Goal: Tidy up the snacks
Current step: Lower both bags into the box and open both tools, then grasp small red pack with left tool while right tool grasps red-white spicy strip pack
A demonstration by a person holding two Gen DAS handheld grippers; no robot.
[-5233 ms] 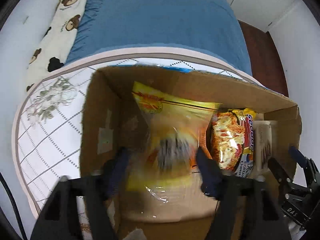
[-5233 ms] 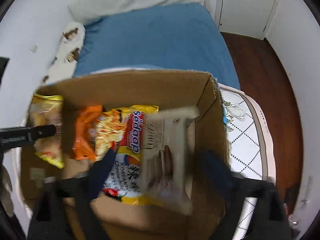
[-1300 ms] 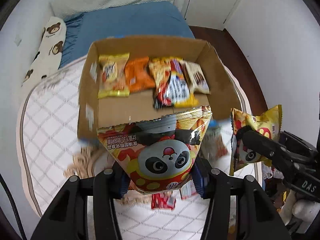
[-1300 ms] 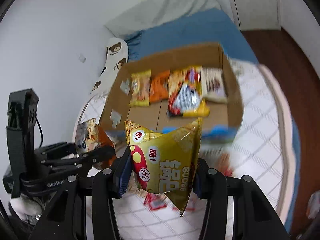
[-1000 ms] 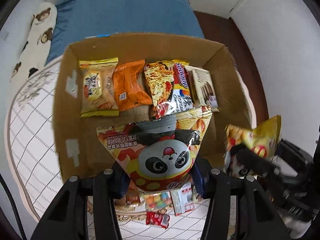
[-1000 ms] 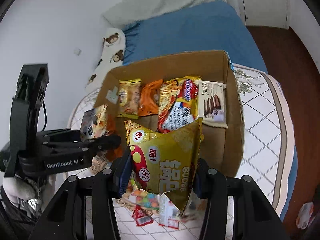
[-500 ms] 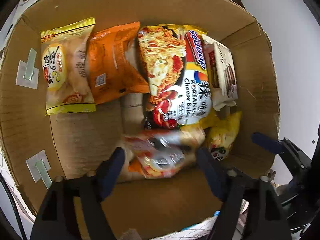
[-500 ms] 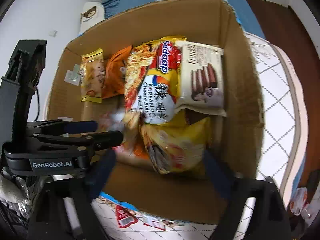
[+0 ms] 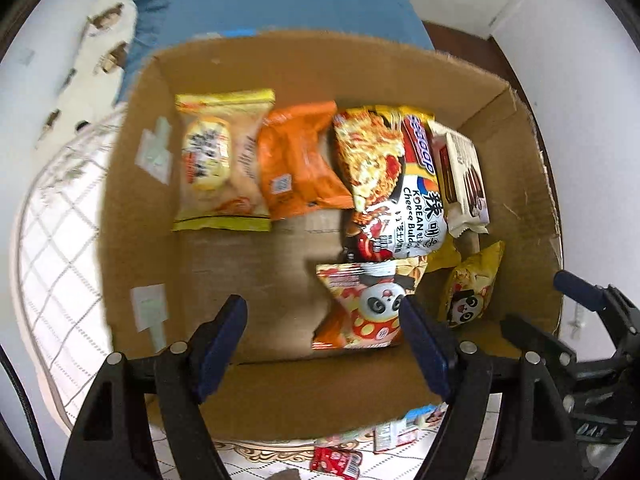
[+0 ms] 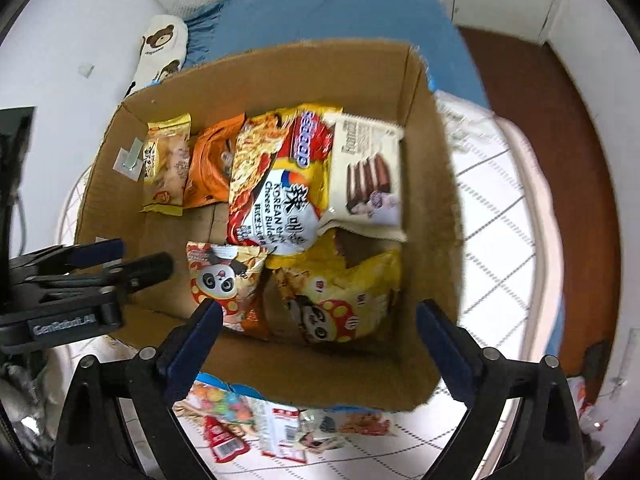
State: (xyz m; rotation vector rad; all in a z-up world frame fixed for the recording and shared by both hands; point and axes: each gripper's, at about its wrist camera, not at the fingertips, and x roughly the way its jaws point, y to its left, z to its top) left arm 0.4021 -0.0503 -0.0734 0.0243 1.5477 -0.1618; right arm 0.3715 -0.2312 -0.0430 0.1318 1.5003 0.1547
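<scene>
An open cardboard box (image 9: 280, 76) (image 10: 436, 208) holds several snacks in a back row: a yellow pack (image 9: 220, 164), an orange pack (image 9: 296, 164), Korean cheese noodles (image 9: 396, 184) and a chocolate wafer pack (image 10: 368, 176). Two panda snack bags lie in front of them: an orange-red one (image 9: 368, 308) (image 10: 228, 284) and a yellow one (image 9: 468, 288) (image 10: 340, 300). My left gripper (image 9: 324, 344) is open and empty above the box's near side. My right gripper (image 10: 320, 340) is open and empty above the box's near wall.
The box stands on a white quilted table cover (image 10: 504, 208). Several small loose snack packets (image 10: 248, 420) (image 9: 340, 460) lie on the cover in front of the box. A blue bed (image 9: 280, 4) and a bear-print pillow (image 10: 160, 52) lie behind.
Both grippers carried panda bags over the box, opened and let them go inside. Since half a second ago both have drawn back and up, empty.
</scene>
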